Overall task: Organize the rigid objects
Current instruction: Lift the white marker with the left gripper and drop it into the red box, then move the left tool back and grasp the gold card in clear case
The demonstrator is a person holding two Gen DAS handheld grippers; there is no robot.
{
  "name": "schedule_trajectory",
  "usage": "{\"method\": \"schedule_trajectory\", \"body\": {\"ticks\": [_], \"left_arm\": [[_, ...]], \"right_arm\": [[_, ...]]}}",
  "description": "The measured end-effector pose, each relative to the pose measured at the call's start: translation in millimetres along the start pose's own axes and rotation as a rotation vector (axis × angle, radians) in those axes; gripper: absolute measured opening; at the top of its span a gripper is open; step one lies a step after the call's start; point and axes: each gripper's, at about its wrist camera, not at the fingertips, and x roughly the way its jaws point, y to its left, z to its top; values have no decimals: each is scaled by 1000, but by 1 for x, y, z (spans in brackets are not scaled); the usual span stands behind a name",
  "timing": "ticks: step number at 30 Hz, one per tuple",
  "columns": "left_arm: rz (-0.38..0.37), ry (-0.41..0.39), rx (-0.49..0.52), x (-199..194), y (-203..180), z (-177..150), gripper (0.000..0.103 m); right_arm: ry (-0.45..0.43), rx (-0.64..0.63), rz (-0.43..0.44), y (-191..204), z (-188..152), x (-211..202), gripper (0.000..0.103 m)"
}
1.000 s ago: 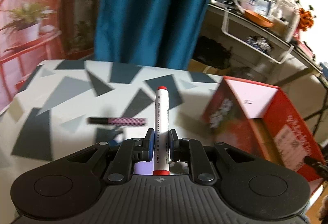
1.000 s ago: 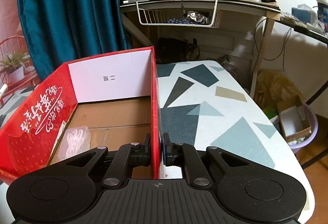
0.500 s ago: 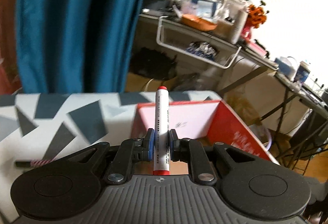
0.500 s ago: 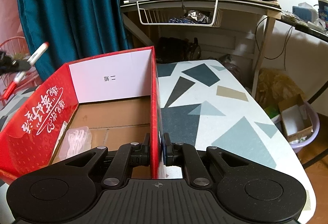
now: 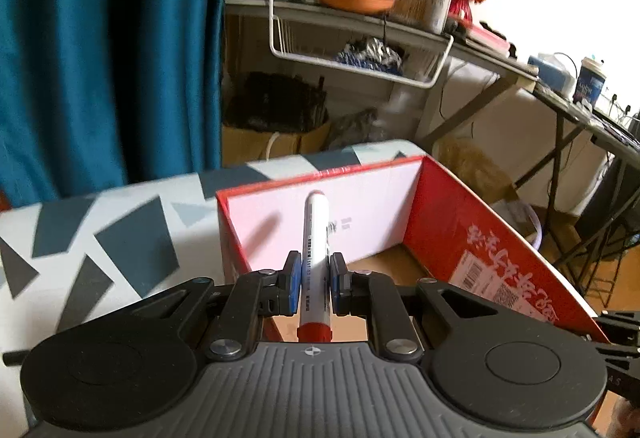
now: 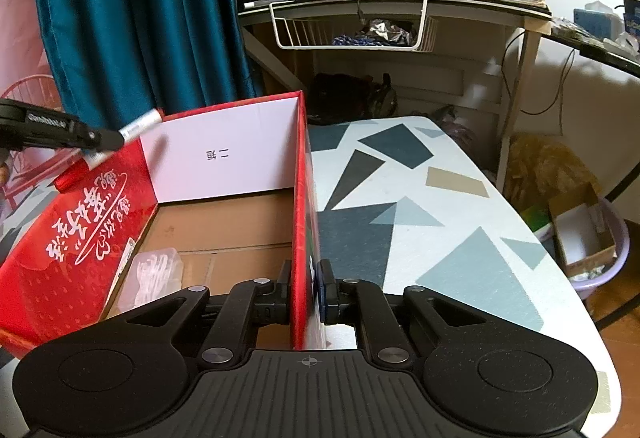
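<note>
- The left gripper's (image 5: 311, 288) fingers (image 5: 293, 284) are clamped on a white marker with red caps (image 5: 316, 258), which points far, toward the box's white inner wall.
- From the right wrist view, that marker (image 6: 136, 129) hangs tilted above the box's left wall, not yet inside.
- The right gripper's (image 6: 306, 294) fingers (image 6: 326, 292) pinch the right wall of the red cardboard box (image 6: 300, 197), one finger inside and one outside, apparently steadying it.
- The box sits on the bench (image 6: 440, 238), whose top has a pattern of grey triangles.
- A clear plastic packet (image 6: 154, 274) already lies on the box floor, near the left wall.
- My reading: one item is stowed, and the marker is over the box and waiting to be let go.
- A dark stick-like end (image 5: 10, 358) shows at the bench's left edge; it may be left to collect, though I cannot tell what it is.
</note>
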Motion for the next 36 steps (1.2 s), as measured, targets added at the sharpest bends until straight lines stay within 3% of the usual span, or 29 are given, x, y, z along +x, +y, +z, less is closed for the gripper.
{"method": "schedule_trajectory", "body": {"ticks": [5, 7, 12, 16, 20, 25, 36], "left_arm": [[-20, 7, 4, 2, 4, -1, 18], [-24, 3, -2, -1, 7, 0, 23], [12, -39, 5, -21, 12, 0, 27], [95, -88, 21, -39, 19, -4, 41], [122, -76, -14, -49, 34, -8, 51], [196, -67, -34, -57, 50, -15, 70], [265, -61, -79, -75, 72, -31, 74]], "right_arm": [[2, -1, 6, -1, 0, 0, 11], [4, -3, 4, 0, 0, 0, 11], [6, -4, 2, 0, 1, 1, 11], [7, -10, -1, 1, 1, 1, 10], [10, -11, -5, 1, 0, 1, 10], [10, -13, -2, 1, 0, 0, 10], [20, -23, -15, 3, 2, 1, 10]]}}
